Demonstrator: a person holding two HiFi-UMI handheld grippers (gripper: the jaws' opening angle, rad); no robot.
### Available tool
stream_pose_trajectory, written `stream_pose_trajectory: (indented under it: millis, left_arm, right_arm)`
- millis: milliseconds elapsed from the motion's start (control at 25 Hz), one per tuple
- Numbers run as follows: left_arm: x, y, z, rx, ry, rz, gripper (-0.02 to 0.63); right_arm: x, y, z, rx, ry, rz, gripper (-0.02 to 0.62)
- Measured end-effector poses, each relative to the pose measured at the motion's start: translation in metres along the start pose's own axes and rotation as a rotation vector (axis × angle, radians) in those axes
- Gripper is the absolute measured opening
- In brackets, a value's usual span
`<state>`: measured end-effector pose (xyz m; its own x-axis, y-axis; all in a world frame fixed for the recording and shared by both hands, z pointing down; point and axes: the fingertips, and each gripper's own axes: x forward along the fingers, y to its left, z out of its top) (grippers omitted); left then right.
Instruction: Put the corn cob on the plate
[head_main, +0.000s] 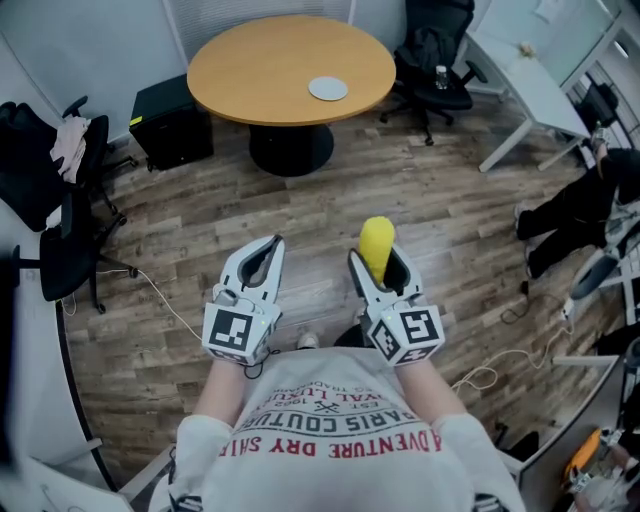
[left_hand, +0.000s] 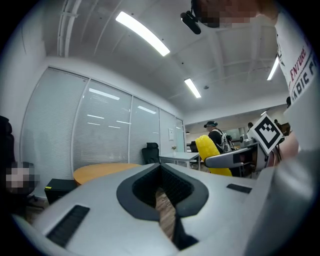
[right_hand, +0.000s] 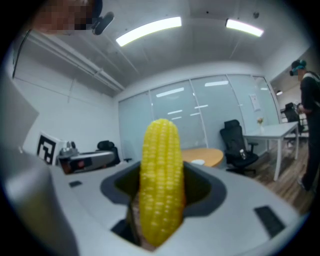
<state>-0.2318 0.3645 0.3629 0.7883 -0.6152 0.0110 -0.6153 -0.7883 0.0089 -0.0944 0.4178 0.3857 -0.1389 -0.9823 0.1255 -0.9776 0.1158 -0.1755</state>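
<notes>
Wooden flooring is stretching toward a round table (head_main: 270, 70) carrying the plate (head_main: 328, 89), well apart from both grippers. The right gripper (head_main: 381, 270) is clamping the corn cob (head_main: 376, 243) upright, while the left gripper (head_main: 272, 248) is holding its jaws together, empty.

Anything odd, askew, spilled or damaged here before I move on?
Nothing stands out. The corn cob looks whole and is clamped in the right hand-held gripper. The plate lies flat on the round table ahead. Nothing is spilled.
</notes>
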Motion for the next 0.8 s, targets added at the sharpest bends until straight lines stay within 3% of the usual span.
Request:
stream_pose_trajectory:
  millis: [400,800]
  left_arm:
    - [0.042,0.036,-0.016,-0.010,0.042,0.067,0.032]
    - [0.150,0.077,-0.013,0.000,0.072,0.151,0.032]
  right_arm:
    - [0.058,-0.030,0.007,0.010,0.015,0.051,0.265]
    - [0.160,-0.106,0.036,0.020,0.019,0.132,0.265]
